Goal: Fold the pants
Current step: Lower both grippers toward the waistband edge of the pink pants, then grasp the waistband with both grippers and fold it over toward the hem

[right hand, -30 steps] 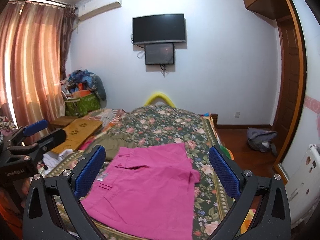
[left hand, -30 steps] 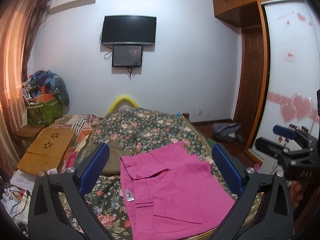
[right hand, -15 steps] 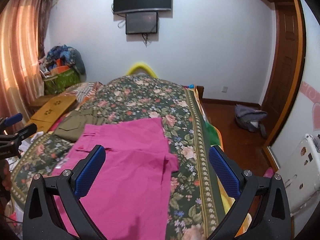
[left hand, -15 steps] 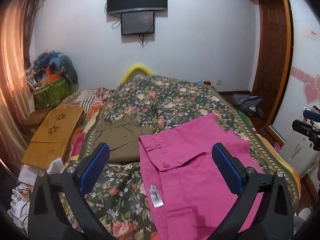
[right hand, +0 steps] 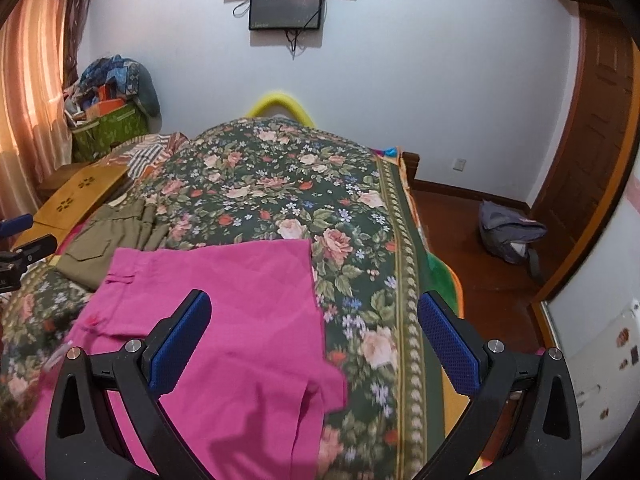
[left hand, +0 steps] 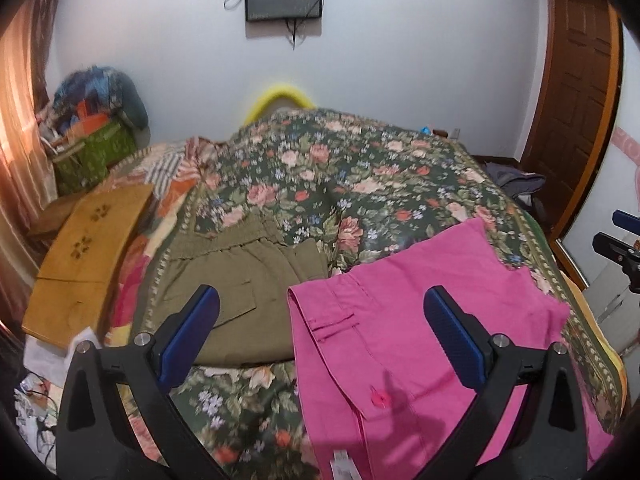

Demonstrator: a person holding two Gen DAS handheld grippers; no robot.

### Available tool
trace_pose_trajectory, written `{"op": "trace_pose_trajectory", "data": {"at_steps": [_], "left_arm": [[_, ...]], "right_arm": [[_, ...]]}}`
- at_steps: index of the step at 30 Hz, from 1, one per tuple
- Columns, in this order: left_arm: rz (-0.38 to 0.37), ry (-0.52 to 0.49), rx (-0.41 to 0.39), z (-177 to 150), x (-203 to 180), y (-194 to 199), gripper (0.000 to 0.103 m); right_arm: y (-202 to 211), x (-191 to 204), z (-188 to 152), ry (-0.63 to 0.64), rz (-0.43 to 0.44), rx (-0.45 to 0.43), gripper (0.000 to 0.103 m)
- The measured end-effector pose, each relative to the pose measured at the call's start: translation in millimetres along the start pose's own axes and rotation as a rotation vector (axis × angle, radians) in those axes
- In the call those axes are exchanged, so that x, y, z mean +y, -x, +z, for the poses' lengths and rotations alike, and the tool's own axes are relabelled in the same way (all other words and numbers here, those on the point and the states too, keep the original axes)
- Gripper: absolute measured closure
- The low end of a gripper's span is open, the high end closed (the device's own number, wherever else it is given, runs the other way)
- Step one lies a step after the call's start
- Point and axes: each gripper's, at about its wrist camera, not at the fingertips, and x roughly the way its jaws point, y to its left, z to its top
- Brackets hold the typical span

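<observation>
Pink pants (left hand: 416, 320) lie spread on the floral bedspread (left hand: 320, 184) near the bed's front edge, waistband and button to the left. They also show in the right wrist view (right hand: 224, 312), hem side toward the right. My left gripper (left hand: 320, 320) is open and empty, hovering above the waistband. My right gripper (right hand: 314, 324) is open and empty above the pants' right edge. The right gripper also shows at the far right of the left wrist view (left hand: 620, 240).
Folded olive-green pants (left hand: 240, 272) lie left of the pink pants. A wooden lap table (left hand: 88, 248) leans at the bed's left. A green basket of clothes (left hand: 92, 152) stands behind it. A grey bag (right hand: 508, 232) lies on the floor at right.
Both grippers have moved forward and tilted down toward the bed, so the pink pants appear closer and larger. Both stay open and empty.
</observation>
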Motion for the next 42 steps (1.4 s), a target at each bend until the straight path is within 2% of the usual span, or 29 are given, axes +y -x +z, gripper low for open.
{"op": "trace_pose_trajectory", "data": {"at_steps": [1,6,11,13,16,18,22,26,29,31,32,35,37,39,42], "left_arm": [[-0.003,0.005,0.014,2.0,3.1,-11.0,0.0],[0.011,0.012,0.093,5.1,12.9,-58.8,0.016],[0.028,0.038,0.158,5.2,25.8,-98.4,0.017],[0.024,0.048,0.19,4.7,29.9,-112.4,0.017],[-0.021,0.06,0.217,0.7,34.1,-126.5,0.017],[-0.031,0.057,0.229,-2.2,34.7,-132.7,0.023],[-0.024,0.04,0.246,-9.8,36.1,-144.0,0.028],[-0.045,0.07,0.277,-15.3,42.4,-156.5,0.047],[-0.063,0.072,0.278,-16.5,41.9,-157.8,0.051],[-0.085,0.057,0.294,-17.2,37.6,-159.9,0.064],[-0.098,0.056,0.305,-17.6,35.7,-161.1,0.07],[-0.081,0.036,0.303,-16.5,30.5,-161.7,0.071],[-0.079,0.039,0.3,-15.6,30.7,-160.8,0.076],[-0.083,0.042,0.292,-13.7,32.0,-158.1,0.084],[-0.096,0.039,0.268,-9.2,32.1,-147.5,0.091]], "right_arm": [[-7.8,-0.8,2.8,0.009,-0.001,0.003,0.0],[-55.5,-4.5,19.3,0.042,0.014,0.033,0.0],[-105.7,-9.2,27.1,0.041,0.087,0.103,0.002],[-126.3,-10.2,28.9,0.048,0.091,0.132,0.006],[-157.5,-10.2,28.7,0.077,0.104,0.201,0.024],[-174.6,-10.5,27.0,0.074,0.134,0.238,0.033],[-195.9,-17.3,23.6,0.014,0.204,0.285,0.034],[-209.8,-17.3,24.3,-0.004,0.234,0.29,0.034],[-212.0,-15.3,27.0,0.003,0.238,0.278,0.037],[-211.9,-15.5,27.3,0.0,0.251,0.276,0.04],[-213.8,-15.7,29.0,-0.001,0.256,0.274,0.044],[-213.3,-15.7,28.2,-0.002,0.268,0.268,0.056],[-213.0,-14.5,28.0,0.0,0.273,0.265,0.068],[-211.8,-12.9,28.1,0.002,0.284,0.264,0.093],[-208.5,-12.7,29.2,-0.009,0.288,0.26,0.095]]}}
